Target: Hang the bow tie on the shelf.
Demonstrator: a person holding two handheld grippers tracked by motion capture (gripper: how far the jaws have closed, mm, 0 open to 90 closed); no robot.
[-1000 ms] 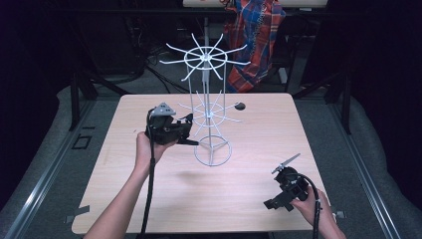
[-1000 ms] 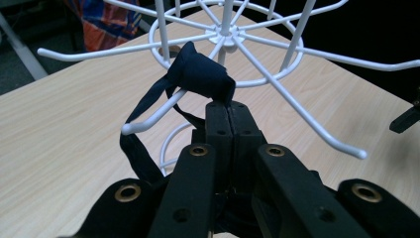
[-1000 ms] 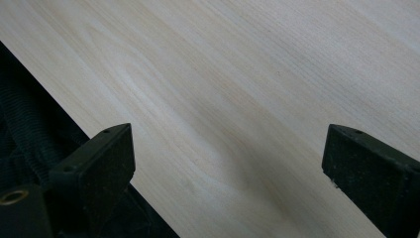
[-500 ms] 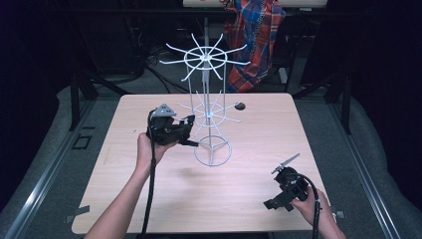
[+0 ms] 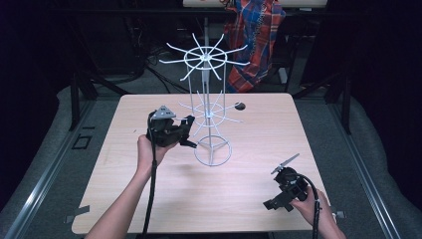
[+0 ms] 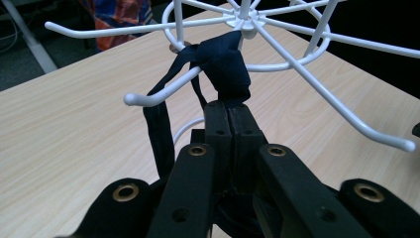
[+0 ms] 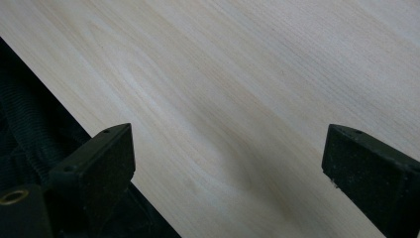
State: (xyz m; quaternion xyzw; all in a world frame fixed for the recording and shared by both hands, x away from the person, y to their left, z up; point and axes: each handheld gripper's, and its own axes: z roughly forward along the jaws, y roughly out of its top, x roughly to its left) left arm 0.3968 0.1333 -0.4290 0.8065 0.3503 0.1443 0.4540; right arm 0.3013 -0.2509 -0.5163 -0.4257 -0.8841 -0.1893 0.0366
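Nothing has moved: left gripper [image 6: 230, 111] jaws pinch soft, light dark fabric strap [image 6: 223, 62] on white wire rack [image 5: 206, 112] arm; right gripper [image 5: 279, 196] gapes near desk [image 5: 259, 124] corner.

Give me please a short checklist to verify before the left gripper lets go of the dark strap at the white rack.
1. Left gripper shut on the dark strap: ok.
2. Strap lies over a white hook of the lower ring: ok.
3. Strap will stay hooked once released: cannot tell.
4. Rack upright on the table: ok.
5. Right gripper open, away from the rack: ok.
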